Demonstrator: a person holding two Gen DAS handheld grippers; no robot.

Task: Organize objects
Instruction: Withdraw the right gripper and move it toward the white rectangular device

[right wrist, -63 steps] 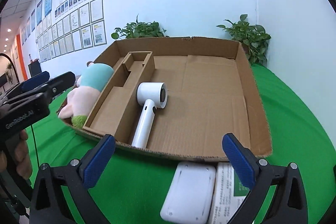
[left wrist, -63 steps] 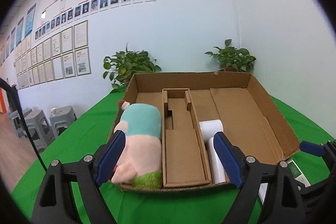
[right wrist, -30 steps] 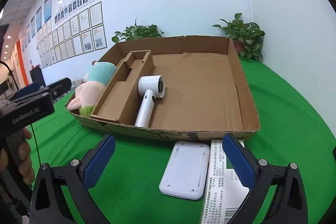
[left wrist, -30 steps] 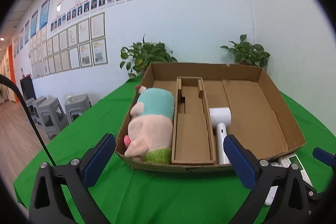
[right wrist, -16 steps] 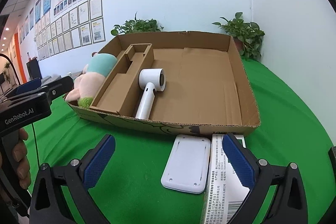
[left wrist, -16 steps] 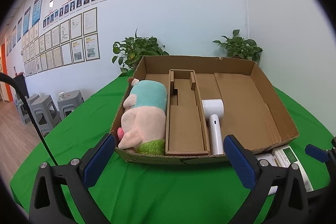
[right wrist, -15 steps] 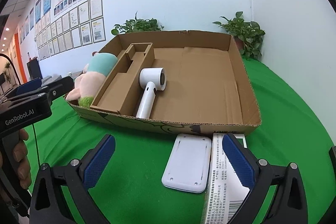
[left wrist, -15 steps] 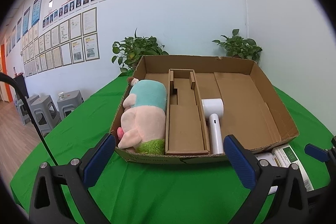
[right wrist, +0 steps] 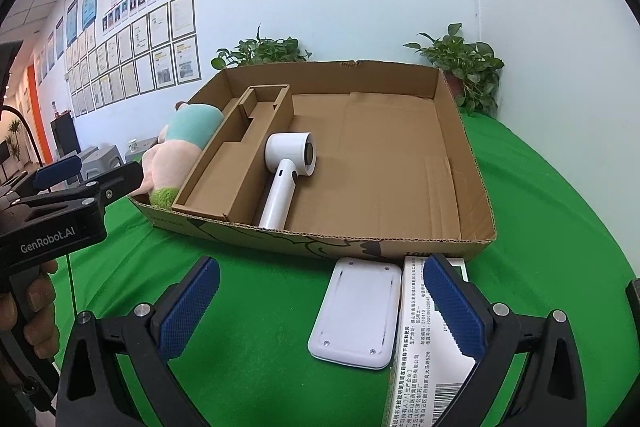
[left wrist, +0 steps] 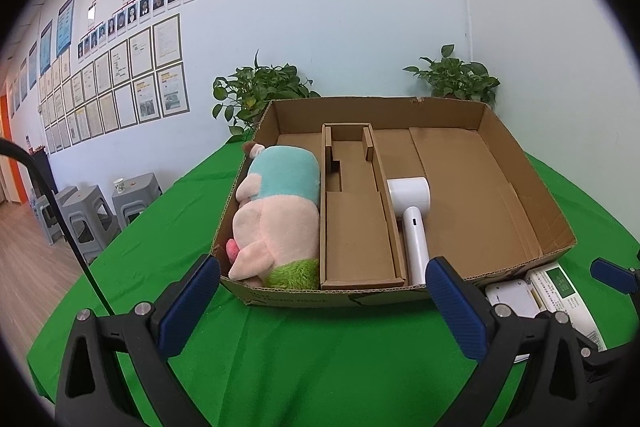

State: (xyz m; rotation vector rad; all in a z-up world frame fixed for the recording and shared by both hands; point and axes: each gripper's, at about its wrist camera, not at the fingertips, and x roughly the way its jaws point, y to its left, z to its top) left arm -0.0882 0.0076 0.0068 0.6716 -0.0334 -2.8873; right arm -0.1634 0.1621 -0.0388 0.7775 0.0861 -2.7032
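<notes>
A shallow cardboard box (left wrist: 532, 179) (right wrist: 464, 163) sits on the green table. A pink and teal plush toy (left wrist: 280, 211) (right wrist: 180, 143) lies in its left compartment. A white hair dryer (left wrist: 412, 211) (right wrist: 290, 167) lies right of the cardboard divider (left wrist: 356, 223). Outside the front wall lie a flat white device (right wrist: 358, 315) (left wrist: 510, 301) and a white printed carton (right wrist: 424, 343) (left wrist: 560, 295). My left gripper (left wrist: 320, 303) is open and empty before the box. My right gripper (right wrist: 320, 307) is open over the white device, apart from it.
Two potted plants (left wrist: 260, 91) (left wrist: 456, 79) stand behind the box against the white wall. Grey stools (left wrist: 92, 211) stand on the floor at the left. A hand (right wrist: 28, 311) holds the left gripper's handle at the left edge of the right wrist view.
Both grippers have backed away from the box toward the table's front. The white device and carton have come into fuller view under the right gripper. Nothing was grasped.
</notes>
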